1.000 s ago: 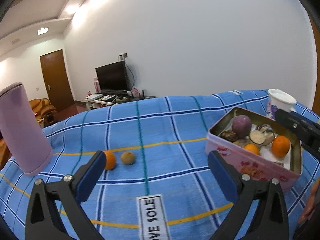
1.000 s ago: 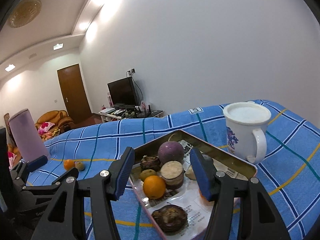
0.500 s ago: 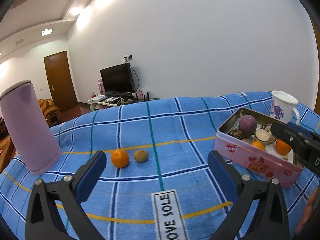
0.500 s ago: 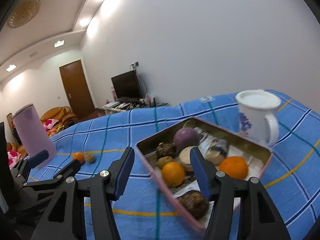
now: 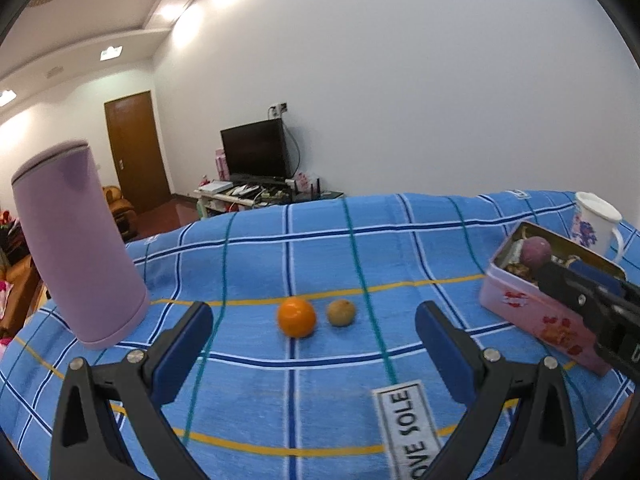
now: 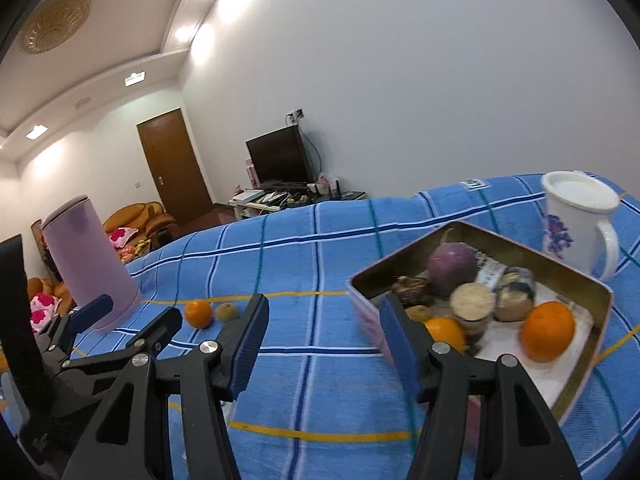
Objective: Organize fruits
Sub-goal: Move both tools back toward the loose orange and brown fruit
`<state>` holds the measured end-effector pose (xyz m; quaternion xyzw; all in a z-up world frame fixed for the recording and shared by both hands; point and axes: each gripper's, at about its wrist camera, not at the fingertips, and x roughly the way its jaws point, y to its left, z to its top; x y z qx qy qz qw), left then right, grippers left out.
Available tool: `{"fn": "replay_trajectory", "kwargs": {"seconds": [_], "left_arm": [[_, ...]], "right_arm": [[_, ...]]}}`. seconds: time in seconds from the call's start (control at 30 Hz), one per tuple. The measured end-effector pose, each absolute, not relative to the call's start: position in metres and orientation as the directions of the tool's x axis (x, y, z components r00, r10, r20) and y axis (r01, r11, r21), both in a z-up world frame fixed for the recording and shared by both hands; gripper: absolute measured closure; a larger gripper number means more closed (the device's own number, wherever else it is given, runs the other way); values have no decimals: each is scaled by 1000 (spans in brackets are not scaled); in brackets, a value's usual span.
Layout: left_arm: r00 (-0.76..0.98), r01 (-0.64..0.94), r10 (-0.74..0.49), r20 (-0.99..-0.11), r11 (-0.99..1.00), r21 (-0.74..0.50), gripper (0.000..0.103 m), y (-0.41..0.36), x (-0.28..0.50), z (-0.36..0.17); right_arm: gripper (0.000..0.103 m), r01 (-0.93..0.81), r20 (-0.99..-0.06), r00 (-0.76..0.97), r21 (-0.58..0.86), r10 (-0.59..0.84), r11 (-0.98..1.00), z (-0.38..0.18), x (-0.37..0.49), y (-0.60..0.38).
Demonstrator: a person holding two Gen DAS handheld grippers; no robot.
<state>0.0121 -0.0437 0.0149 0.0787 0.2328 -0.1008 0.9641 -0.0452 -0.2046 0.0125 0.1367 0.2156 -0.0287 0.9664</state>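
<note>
A blue plaid woven cloth [image 5: 320,380] with white, navy, teal and yellow stripes covers the counter, soft and slightly rumpled at the far edge. On it, at the left, stands a tall matte lilac cylinder [image 5: 76,248], smooth-sided, and at the right a shallow pink rectangular tin [image 6: 568,384] with a dull gold interior, stiff-walled and already holding a purple round fruit, two oranges and some brown pieces. Just behind the tin is a white ceramic mug with a blue flower print [image 6: 576,220], glossy and breakable. The left gripper [image 5: 314,340] has its fingers spread wide with nothing between them, and the right gripper [image 6: 324,338] is likewise released and empty. Well ahead of the left gripper, near the middle of the cloth, lies a small round orange [image 5: 297,317], and just beside it a smaller dull tan-brown round fruit [image 5: 341,312]. Both look light and firm, with yielding skins; being round, they would likely roll, so gripping across the widest part with gentle pressure seems best.
</note>
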Motion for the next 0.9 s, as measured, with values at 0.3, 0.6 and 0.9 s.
{"fn": "replay_trajectory", "kwargs": {"seconds": [0.3,0.6,0.9], "left_arm": [[860,149,-71,-505,982,116,0,-7,38,12],[841,34,33,-540,993,115,0,34,73,9],[839,-5,66,-540,994,114,0,47,87,-3]], "right_arm": [[43,51,-456,888,214,54,976,7,-18,-177],[43,-45,-539,830,189,142,981,1,27,-148],[51,-119,-641,749,119,168,986,-16,81,-111]]}}
